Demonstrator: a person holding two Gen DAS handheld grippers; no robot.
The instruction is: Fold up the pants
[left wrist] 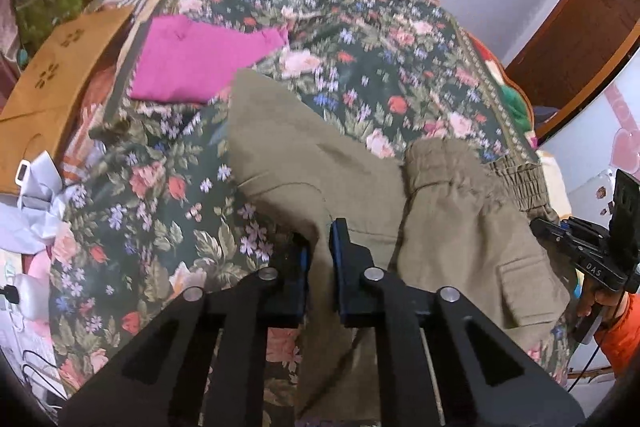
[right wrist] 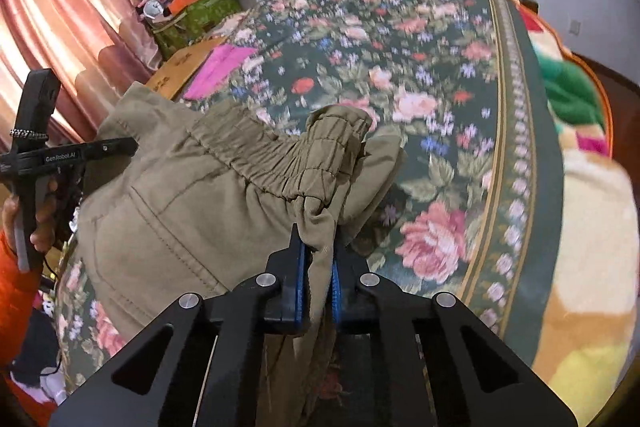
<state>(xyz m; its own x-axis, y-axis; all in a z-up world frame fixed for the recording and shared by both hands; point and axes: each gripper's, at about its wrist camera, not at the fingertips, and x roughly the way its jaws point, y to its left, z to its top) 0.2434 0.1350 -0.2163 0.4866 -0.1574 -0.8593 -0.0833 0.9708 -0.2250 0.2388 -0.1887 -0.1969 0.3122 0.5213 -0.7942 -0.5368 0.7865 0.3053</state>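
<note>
Pants (left wrist: pixel 320 163) lengthwise up bed (left wrist: pixel 380 39), waistband (right wrist: pixel 280 155) nearest

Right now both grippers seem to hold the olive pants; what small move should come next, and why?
Probably lift both grippers together and draw them apart. The left gripper and the right gripper are each shut on the olive pants, but the elastic waistband is bunched and the fabric lies crumpled on the floral bedspread. It should hang flat before folding.

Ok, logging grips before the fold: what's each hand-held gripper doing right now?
Left hand-held gripper: shut on the olive pants.
Right hand-held gripper: shut on the olive pants, just below the elastic waistband.
</note>
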